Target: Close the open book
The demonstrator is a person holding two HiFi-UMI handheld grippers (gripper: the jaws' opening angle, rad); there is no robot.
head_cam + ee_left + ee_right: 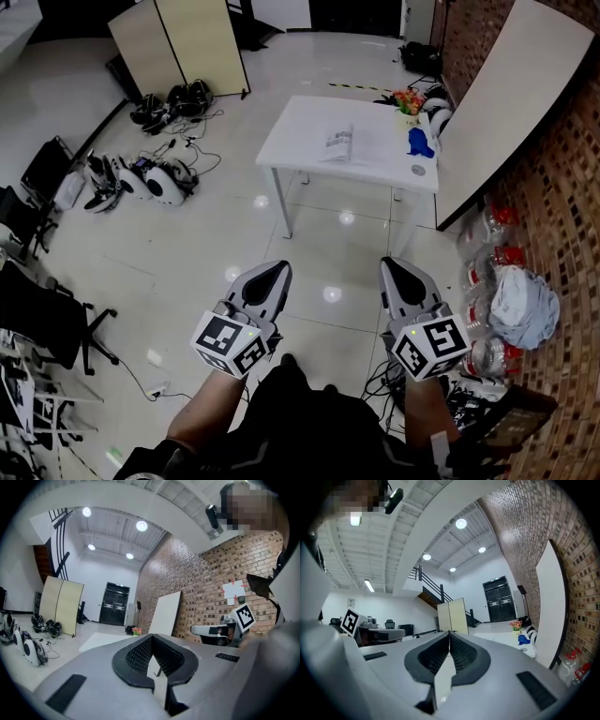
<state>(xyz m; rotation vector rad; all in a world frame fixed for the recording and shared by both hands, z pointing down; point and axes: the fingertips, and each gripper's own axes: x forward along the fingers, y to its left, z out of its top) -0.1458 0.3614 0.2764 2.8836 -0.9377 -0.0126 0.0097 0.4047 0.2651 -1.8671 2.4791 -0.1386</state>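
An open book [339,144] lies flat on a white table [300,131] well ahead of me, across a stretch of floor. My left gripper [278,269] is held low in front of the person, its jaws together at the tips with nothing between them. My right gripper [391,264] is beside it, also shut and empty. Both point level toward the table, far short of it. In the left gripper view the left gripper [151,637] shows closed tips and the table [101,641] beyond. In the right gripper view the right gripper [449,633] also shows closed tips.
On the table's right end lie a blue object [420,142], flowers [407,100] and a small round thing [418,170]. A white board [506,103] leans on the brick wall at right, with bottles and bags [511,300] below. Headsets and cables [150,178] litter the floor left; chairs [37,309] stand near left.
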